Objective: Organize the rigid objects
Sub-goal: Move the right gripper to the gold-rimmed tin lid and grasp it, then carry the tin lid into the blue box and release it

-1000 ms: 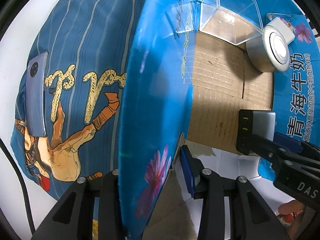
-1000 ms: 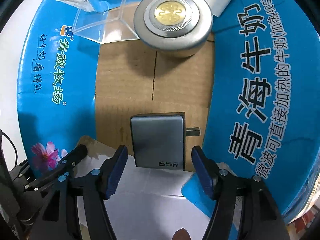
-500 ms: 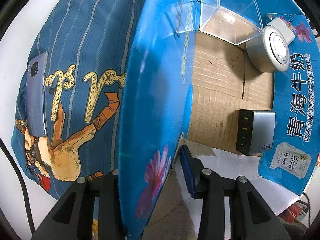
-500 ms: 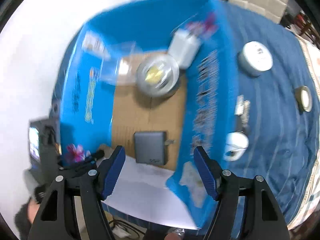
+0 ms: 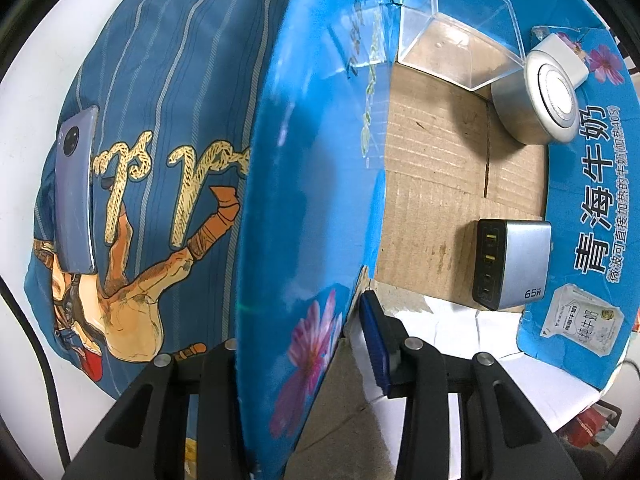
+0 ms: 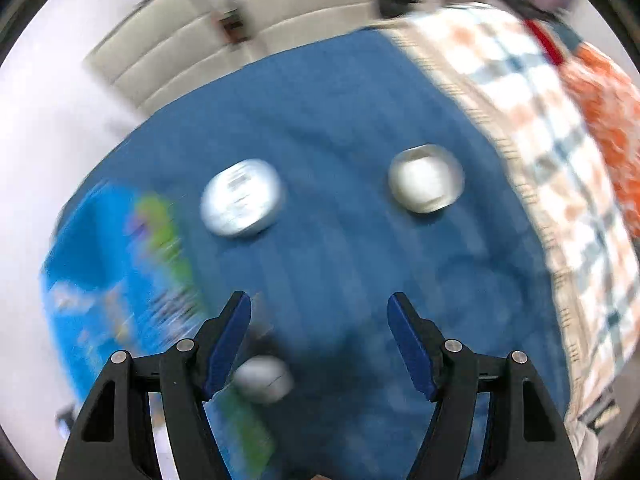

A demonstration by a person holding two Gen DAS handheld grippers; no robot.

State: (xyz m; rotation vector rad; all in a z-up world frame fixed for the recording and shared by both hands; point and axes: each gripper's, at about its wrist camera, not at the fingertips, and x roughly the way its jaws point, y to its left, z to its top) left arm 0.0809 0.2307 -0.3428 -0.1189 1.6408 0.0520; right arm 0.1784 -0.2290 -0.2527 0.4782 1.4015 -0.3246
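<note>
My left gripper [image 5: 304,344] is shut on the left wall [image 5: 304,184] of a blue cardboard box, one finger outside, one inside. In the box lie a grey 65W charger [image 5: 516,264], a round silver tin [image 5: 536,100], a clear plastic tray [image 5: 460,40] and a white block [image 5: 564,56]. My right gripper [image 6: 320,332] is open and empty above the blue cloth. Ahead of it, blurred, lie a round silver tin [image 6: 240,204] and a round white-topped object [image 6: 426,180]. A small white object [image 6: 262,380] lies by its left finger.
A grey phone [image 5: 76,192] lies on the printed blue cloth left of the box. The box's blue wall [image 6: 120,280] shows at the left of the right wrist view. A checked cloth [image 6: 560,160] lies to the right. A black cable [image 5: 36,352] runs at the left edge.
My right gripper has left the charger in the box, risen and swung right over the cloth toward the round objects. My left gripper and the box have not moved.
</note>
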